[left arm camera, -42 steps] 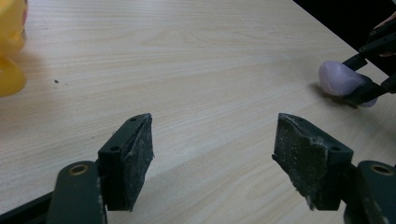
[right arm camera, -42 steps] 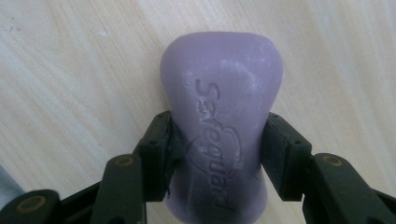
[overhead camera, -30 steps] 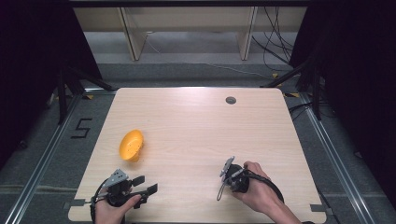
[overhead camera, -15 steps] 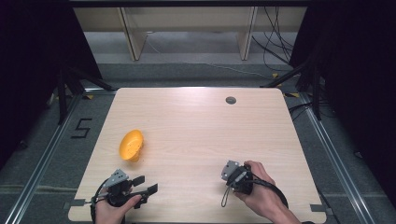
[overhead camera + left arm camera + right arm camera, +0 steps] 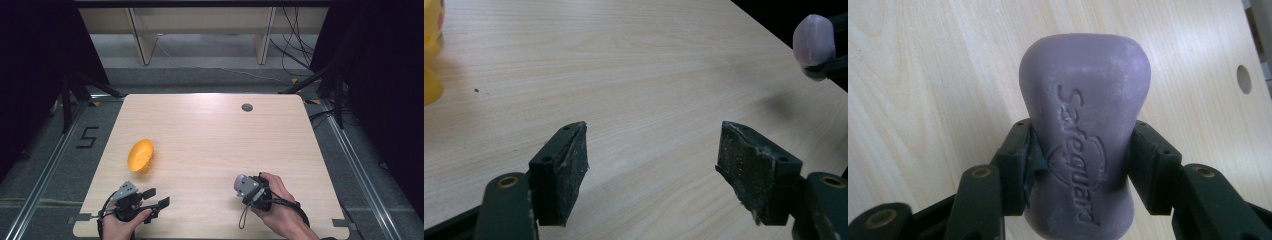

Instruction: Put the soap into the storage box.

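Gripping the purple soap bar [image 5: 1083, 125], the right tool [image 5: 246, 187] has tilted it upright; left tool [image 5: 651, 170] stays open

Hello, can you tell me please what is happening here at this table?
A person works at a wooden table with tongs in each hand. The right tongs are shut on a purple soap bar, held near the front edge of the table. The left tongs are open with nothing between the jaws, low over the table at the front left. A yellow bowl-like object lies on the table a little beyond the left tongs, and nothing touches it.
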`<state>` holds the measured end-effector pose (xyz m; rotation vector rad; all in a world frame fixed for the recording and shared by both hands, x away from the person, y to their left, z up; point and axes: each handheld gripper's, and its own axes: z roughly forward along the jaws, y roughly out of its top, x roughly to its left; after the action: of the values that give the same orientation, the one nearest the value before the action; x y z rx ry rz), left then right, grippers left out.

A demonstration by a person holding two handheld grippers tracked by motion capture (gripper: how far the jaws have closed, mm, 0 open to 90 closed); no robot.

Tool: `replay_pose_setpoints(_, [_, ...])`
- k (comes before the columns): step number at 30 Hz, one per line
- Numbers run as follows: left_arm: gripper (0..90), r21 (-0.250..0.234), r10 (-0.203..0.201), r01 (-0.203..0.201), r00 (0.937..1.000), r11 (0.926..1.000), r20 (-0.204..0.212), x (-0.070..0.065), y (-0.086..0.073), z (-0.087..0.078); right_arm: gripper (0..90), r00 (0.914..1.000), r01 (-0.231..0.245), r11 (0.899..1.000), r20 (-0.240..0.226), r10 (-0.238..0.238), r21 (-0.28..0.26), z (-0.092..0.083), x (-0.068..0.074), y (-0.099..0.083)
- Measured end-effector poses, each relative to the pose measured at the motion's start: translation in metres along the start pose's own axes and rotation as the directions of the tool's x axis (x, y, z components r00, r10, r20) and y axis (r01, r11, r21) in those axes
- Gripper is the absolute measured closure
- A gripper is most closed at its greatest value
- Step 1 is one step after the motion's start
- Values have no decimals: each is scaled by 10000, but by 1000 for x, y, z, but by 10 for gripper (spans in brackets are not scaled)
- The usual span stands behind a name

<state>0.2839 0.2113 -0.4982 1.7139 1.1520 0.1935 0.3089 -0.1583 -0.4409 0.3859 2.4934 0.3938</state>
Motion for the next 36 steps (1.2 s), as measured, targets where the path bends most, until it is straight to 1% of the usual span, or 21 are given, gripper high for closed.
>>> replay_pose_setpoints(1, [274,-69,-54,55,9998,10000,200,0,1,1,501,9999,119,9999,48,-119,-31,0,0,0])
replay_pose_setpoints(3, [272,-79,-157,158,9998,9998,148,-3,4,0,501,9996,208,9997,166,-206,-102,0,1,0])
replay_pose_setpoints(5, [270,-243,-51,64,9987,9997,508,-4,8,0,501,9993,260,9995,270,-255,-184,-1,2,0])
replay_pose_setpoints(6, [270,-241,-41,52,9990,9997,448,-6,11,-1,501,9987,432,9988,265,-425,-248,-1,1,1])
replay_pose_setpoints(8, [270,-228,72,-62,9991,9997,423,-10,17,-1,501,9988,332,9991,375,-321,-281,-2,3,1])
replay_pose_setpoints(10, [270,-309,136,-118,9981,9995,595,-12,21,0,501,9967,661,9970,504,-641,-404,-2,3,3])
replay_pose_setpoints(11, [270,-315,144,-125,9979,9994,634,-13,23,1,501,9981,341,9987,535,-319,-392,-3,5,3])
replay_pose_setpoints(14, [270,-341,307,-285,9974,9990,652,-18,33,2,501,9970,421,9978,666,-386,-519,-5,5,4])
replay_pose_setpoints(16, [271,-461,480,-441,9951,9980,863,-21,41,3,501,9974,302,9981,677,-265,-542,-6,5,5])
replay_pose_setpoints(17, [271,-433,578,-547,9956,9976,740,-23,46,2,501,9964,330,9976,794,-280,-612,-6,5,6])
replay_pose_setpoints(19, [271,-531,654,-607,9936,9967,919,-28,55,4,501,9956,446,9966,855,-385,-700,-7,4,7])
replay_pose_setpoints(21, [271,-459,713,-675,9936,9967,875,-33,63,6,501,9951,374,9964,937,-302,-758,-8,5,8])
replay_pose_setpoints(22, [271,-451,818,-776,9914,9960,1017,-35,67,8,501,9960,268,9970,873,-204,-732,-8,6,9])
replay_pose_setpoints(24, [270,-402,821,-778,9894,9962,1200,-40,74,12,501,9934,626,9938,1018,-532,-920,-8,3,10])
replay_pose_setpoints(25, [270,-320,876,-845,9893,9959,1167,-43,77,13,501,9952,316,9961,945,-237,-829,-9,5,10])
replay_pose_setpoints(26, [270,-319,793,-758,9886,9966,1282,-46,79,16,501,9952,294,9959,952,-212,-856,-9,5,10])
replay_pose_setpoints(29, [270,-256,969,-941,9839,9952,1505,-54,88,22,501,9939,450,9943,1048,-349,-962,-10,4,12])
replay_pose_setpoints(33, [273,-332,1266,-1227,9775,9919,1685,-65,99,28,501,9943,346,9943,1040,-240,-1010,-11,5,14])
replay_pose_setpoints(34, [274,-301,1351,-1319,9752,9908,1752,-68,102,30,501,9939,388,9938,1066,-276,-1044,-11,5,14])
replay_pose_setpoints(35, [274,-283,1322,-1292,9751,9912,1781,-72,104,32,501,9927,670,9909,1078,-545,-1165,-10,3,15])
replay_pose_setpoints(36, [274,-274,1523,-1498,9690,9883,1943,-76,108,35,501,9931,425,9929,1131,-299,-1112,-10,4,15])
